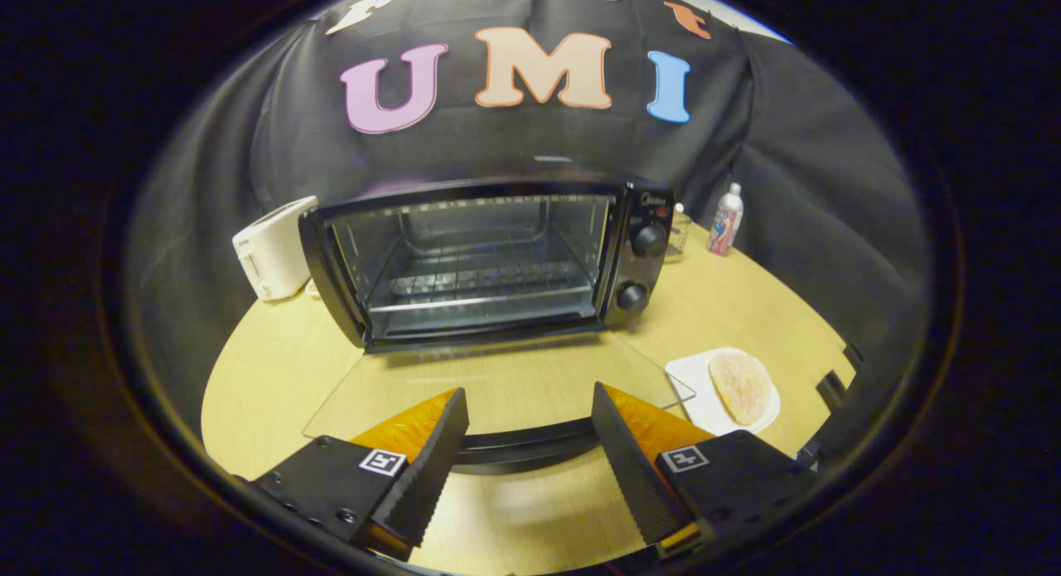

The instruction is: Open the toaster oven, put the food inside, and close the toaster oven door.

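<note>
Gripper view. We see the toaster oven (pixel 489 261) at centre frame on the wooden table (pixel 746 311), its glass door (pixel 497 385) folded down flat toward us. The door's dark handle (pixel 522 447) lies between the fingers of the gripper (pixel 526 431), which is spread wide and grips nothing; whether a finger touches the handle we cannot tell. The wire rack (pixel 481 282) inside looks bare, though glare blurs the cavity. At lower right, the food (pixel 740 385), a pale flat piece, rests on a white plate (pixel 692 377), partly cut off by the right finger. A white toaster (pixel 273 249) stands at left, a spray can (pixel 726 220) and a small jar (pixel 678 232) at upper right; the jar is half hidden by the oven.
</note>
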{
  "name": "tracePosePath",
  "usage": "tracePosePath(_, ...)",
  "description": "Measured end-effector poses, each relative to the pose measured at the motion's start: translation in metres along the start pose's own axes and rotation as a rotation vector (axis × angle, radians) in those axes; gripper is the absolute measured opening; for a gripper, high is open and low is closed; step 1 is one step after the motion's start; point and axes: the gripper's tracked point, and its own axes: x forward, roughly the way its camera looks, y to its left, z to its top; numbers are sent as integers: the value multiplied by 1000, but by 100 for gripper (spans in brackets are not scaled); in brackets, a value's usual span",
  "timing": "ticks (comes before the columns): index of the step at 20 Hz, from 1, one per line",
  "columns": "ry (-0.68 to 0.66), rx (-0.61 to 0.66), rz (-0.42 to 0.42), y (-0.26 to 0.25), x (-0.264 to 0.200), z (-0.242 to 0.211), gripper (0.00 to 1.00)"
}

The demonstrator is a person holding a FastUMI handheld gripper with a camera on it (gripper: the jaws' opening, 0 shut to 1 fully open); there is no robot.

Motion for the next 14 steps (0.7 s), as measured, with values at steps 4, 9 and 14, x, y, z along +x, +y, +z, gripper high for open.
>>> tracePosePath(4,110,30,4,-3,8,-38,96)
tracePosePath(9,113,21,24,-6,14,-39,95)
tracePosePath(14,108,9,56,-6,14,-41,94)
